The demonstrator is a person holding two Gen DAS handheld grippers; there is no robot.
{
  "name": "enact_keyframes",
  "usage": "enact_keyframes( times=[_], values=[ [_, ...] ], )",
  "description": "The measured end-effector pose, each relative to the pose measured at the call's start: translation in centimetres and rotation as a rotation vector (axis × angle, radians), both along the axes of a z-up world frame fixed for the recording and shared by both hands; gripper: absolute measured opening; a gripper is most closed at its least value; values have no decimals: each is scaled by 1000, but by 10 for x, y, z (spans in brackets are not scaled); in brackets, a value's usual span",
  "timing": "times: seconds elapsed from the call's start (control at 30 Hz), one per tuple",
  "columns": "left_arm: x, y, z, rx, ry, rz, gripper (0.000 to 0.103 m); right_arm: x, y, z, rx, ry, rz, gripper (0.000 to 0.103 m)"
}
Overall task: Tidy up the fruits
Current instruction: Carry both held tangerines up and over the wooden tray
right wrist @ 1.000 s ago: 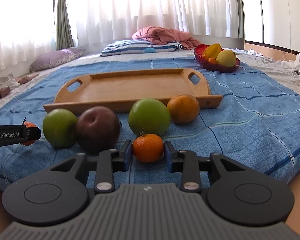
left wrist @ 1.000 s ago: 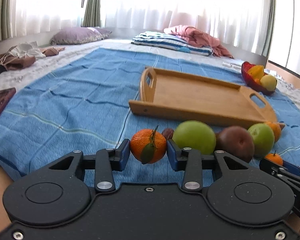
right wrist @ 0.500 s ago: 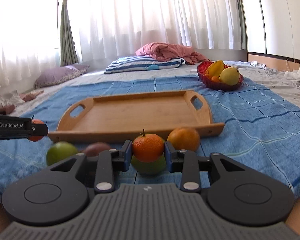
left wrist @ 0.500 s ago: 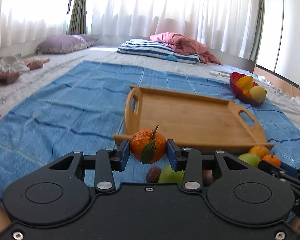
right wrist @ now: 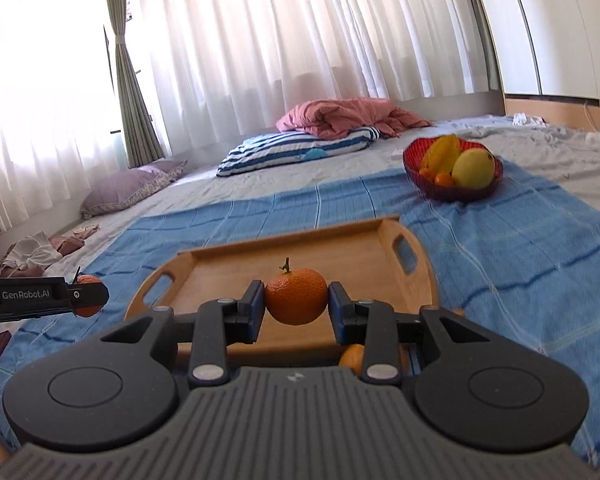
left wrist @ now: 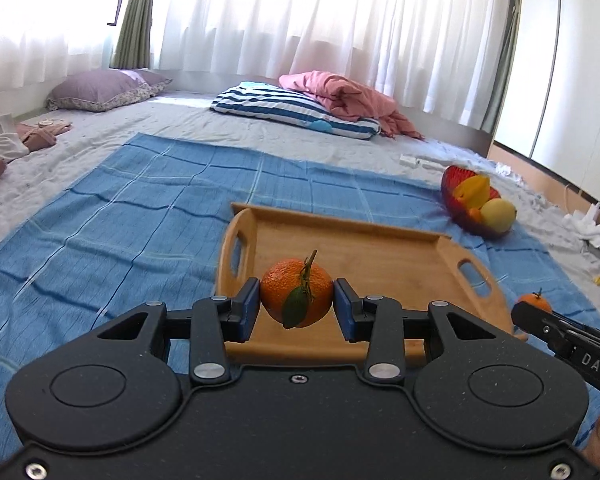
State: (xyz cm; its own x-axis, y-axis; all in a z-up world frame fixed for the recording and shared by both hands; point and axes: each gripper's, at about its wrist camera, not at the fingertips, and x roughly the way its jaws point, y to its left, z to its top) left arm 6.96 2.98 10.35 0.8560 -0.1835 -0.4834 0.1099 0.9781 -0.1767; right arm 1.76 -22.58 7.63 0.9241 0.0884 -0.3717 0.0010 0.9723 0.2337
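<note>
My left gripper [left wrist: 296, 300] is shut on a mandarin with a stalk and green leaf [left wrist: 296, 292], held above the near left part of the wooden tray [left wrist: 372, 256]. My right gripper [right wrist: 296, 300] is shut on a second mandarin [right wrist: 296, 290], held above the near edge of the same tray [right wrist: 340, 252]. Each gripper shows in the other's view with its mandarin: the right one at the right edge [left wrist: 534, 304], the left one at the left edge [right wrist: 86, 292]. An orange [right wrist: 352, 358] peeks out below my right fingers.
A red bowl of fruit [right wrist: 452, 168] [left wrist: 480, 204] stands beyond the tray on the right. The tray lies on a blue checked cloth [left wrist: 120, 220]. Pillows and a pink blanket [left wrist: 340, 96] lie at the back. Clothes [left wrist: 16, 140] lie far left.
Both grippers have risen with their mandarins and moved forward over the tray. The apples and other fruit on the cloth have dropped out of view below.
</note>
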Motion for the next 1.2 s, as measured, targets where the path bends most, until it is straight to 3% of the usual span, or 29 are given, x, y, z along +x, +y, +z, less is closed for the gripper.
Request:
enact_keyframes(
  times=[0.13,0.4,0.57,0.77,0.93,1.2],
  values=[
    [16,-2,7,-3,-4,-13,38,20,-7,8,12,3,19,39],
    [76,-9,14,-53,79,-79,38,81,-25,15,58,79,81,39],
    [128,-21,9,-80,186,-138,38,130,-33,19,89,171,119,39],
    [189,-39,-5,-14,265,-132,38,190,-28,13,9,276,118,39],
    [234,-41,-30,-49,379,-98,38,223,-28,6,-13,315,107,39],
    [274,-48,-41,-1,392,-62,38,262,-18,-12,-45,366,109,39]
  ],
)
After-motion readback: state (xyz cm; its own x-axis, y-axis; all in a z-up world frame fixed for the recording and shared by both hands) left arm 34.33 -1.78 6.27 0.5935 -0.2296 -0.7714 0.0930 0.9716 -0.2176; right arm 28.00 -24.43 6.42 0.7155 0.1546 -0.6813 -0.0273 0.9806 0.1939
